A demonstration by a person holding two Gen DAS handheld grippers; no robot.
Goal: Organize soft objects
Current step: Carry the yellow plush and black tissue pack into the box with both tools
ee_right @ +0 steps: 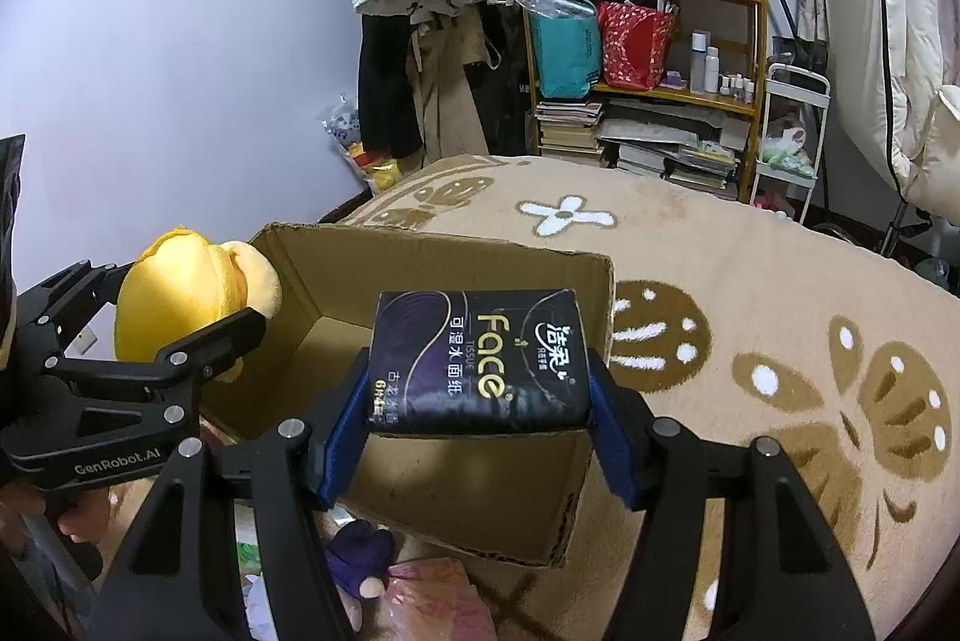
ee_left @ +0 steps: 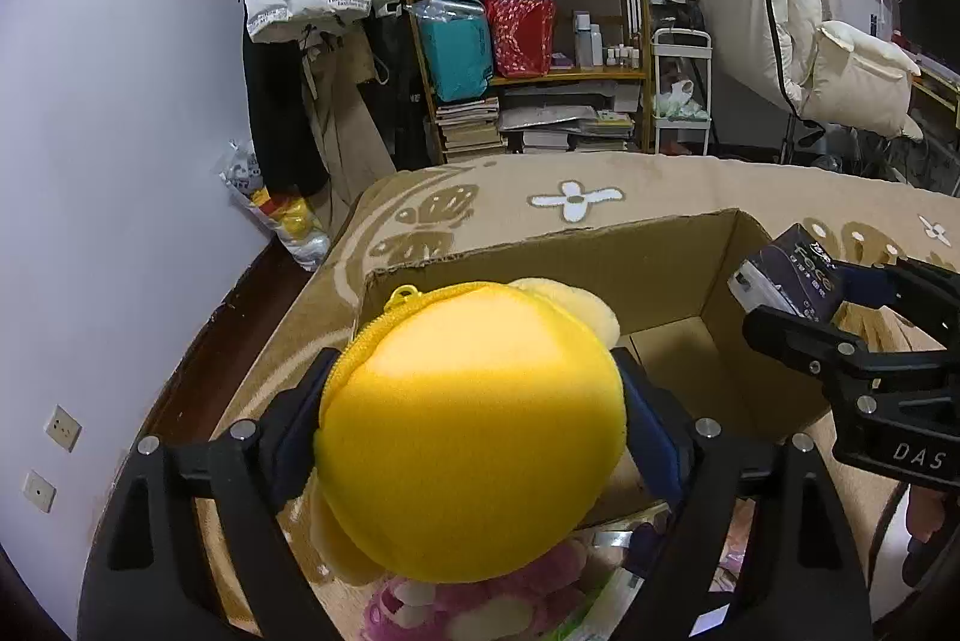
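My left gripper (ee_left: pixel 474 419) is shut on a round yellow plush pouch (ee_left: pixel 474 431) with a zipper, held above the near left part of an open cardboard box (ee_left: pixel 660 269). The pouch also shows in the right wrist view (ee_right: pixel 174 305). My right gripper (ee_right: pixel 480 401) is shut on a dark purple tissue pack (ee_right: pixel 474 359) marked "Face", held above the box (ee_right: pixel 456 485). In the left wrist view the right gripper (ee_left: pixel 804 305) and the pack (ee_left: pixel 792 269) are at the box's right side. The box looks empty inside.
The box stands on a beige bed cover (ee_right: pixel 750 293) with brown and white patterns. A pink plush toy (ee_left: pixel 480 605) and a pink packet (ee_right: pixel 432 605) lie near the box's front edge. A wooden shelf (ee_left: pixel 540 41), hanging coats and a white cart stand behind the bed.
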